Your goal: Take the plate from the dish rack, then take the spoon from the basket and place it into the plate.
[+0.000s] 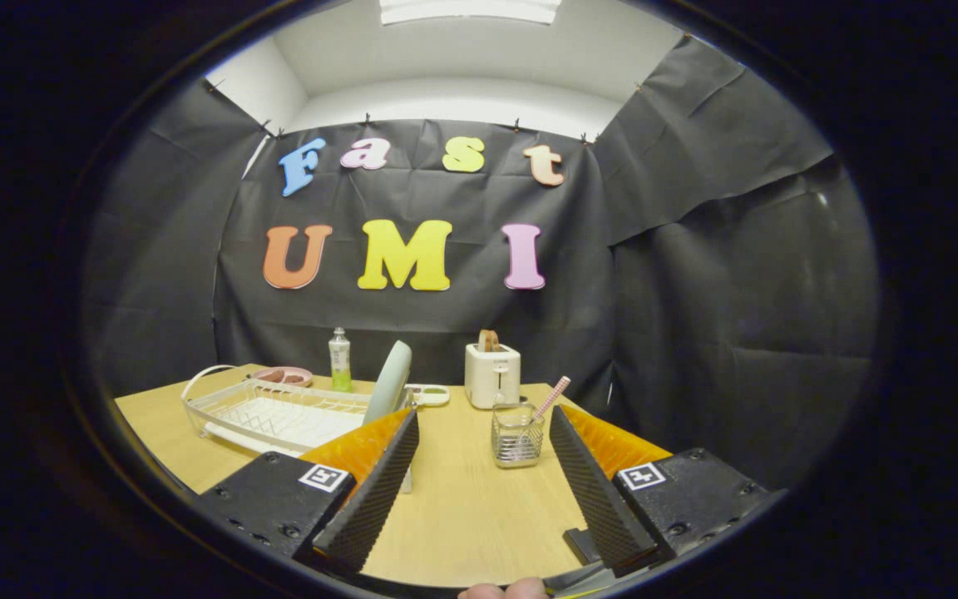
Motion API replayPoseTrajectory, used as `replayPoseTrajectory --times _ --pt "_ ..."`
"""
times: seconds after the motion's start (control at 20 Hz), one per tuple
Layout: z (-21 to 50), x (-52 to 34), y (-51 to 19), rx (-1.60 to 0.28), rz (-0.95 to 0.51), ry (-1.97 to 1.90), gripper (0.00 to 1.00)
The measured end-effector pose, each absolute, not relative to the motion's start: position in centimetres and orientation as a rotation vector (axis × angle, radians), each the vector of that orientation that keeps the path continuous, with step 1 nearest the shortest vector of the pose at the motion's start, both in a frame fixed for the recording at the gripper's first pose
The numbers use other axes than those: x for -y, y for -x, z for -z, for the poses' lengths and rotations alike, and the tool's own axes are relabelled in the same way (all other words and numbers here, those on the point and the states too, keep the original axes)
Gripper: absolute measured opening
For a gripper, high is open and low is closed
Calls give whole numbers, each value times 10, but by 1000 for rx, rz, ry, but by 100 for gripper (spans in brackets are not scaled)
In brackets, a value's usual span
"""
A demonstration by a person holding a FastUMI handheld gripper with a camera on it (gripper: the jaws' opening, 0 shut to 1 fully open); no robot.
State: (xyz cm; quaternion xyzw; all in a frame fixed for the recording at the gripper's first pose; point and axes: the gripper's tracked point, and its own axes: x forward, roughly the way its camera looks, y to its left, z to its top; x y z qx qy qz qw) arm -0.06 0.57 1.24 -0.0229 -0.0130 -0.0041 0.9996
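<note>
Opening step, nothing yet taken: gripper [479,466] held wide and empty above the table [462,516], plate [388,381] upright in the dish rack [279,412] beyond the left finger, spoon [551,398] in the basket [517,435] ahead; a leftward reach is judged required.

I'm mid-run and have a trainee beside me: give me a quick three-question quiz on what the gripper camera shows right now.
1. True or false: the gripper is shut on the plate.
2. What holds the spoon? A) dish rack B) basket C) toaster
3. Fill in: the plate stands on edge in the ____.

Key
1. False: fingers wide open, nothing between them, only bare table.
2. B, just ahead of the fingers.
3. Dish rack, at its near end behind the left finger.
</note>
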Motion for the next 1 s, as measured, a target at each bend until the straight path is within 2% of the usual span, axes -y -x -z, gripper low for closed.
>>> replayPoseTrajectory --times 0.6,1.0 --pt "-42 -25 -22 22 -37 61 100" --pt "-90 -48 -69 -71 -142 81 100"
